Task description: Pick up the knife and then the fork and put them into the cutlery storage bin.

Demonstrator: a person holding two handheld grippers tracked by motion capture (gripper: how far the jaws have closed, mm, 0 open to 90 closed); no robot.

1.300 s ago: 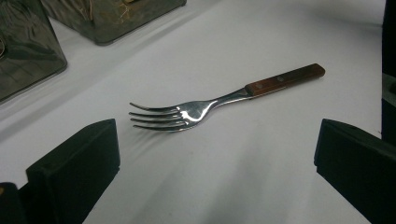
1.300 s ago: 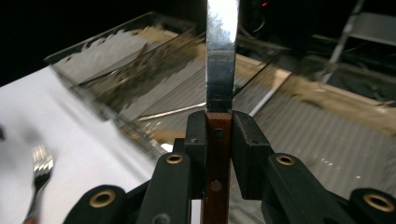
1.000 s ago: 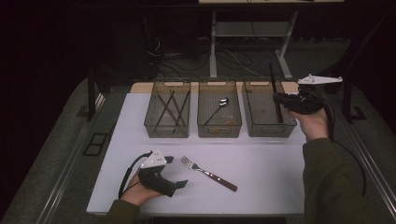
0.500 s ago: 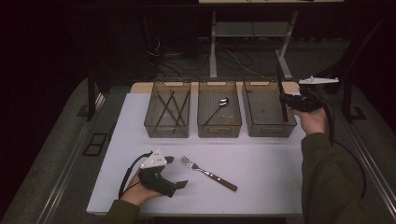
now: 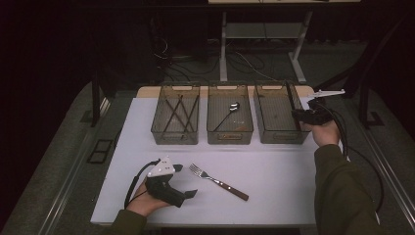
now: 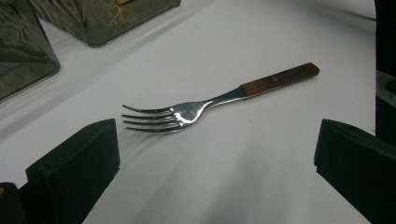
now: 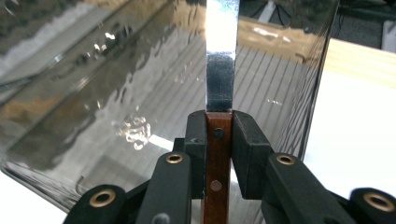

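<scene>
A: Three clear bins along the surface (image 5: 274,161): left bin (image 5: 175,121) holds dark crossed utensils, middle bin (image 5: 230,121) a spoon (image 5: 228,112).

B: Your right tongs (image 5: 299,115) are clamped on a wooden-handled knife (image 7: 219,93), blade in the right bin (image 5: 279,120).

A: Left tongs (image 5: 185,181) gape wide, empty; the fork (image 6: 210,101) lies at their twelve o'clock.

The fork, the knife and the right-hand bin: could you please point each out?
fork (image 6: 187,112), left gripper view, neck behind the tines
knife (image 7: 220,79), right gripper view, blade
right-hand bin (image 5: 279,137), high view, front wall
</scene>
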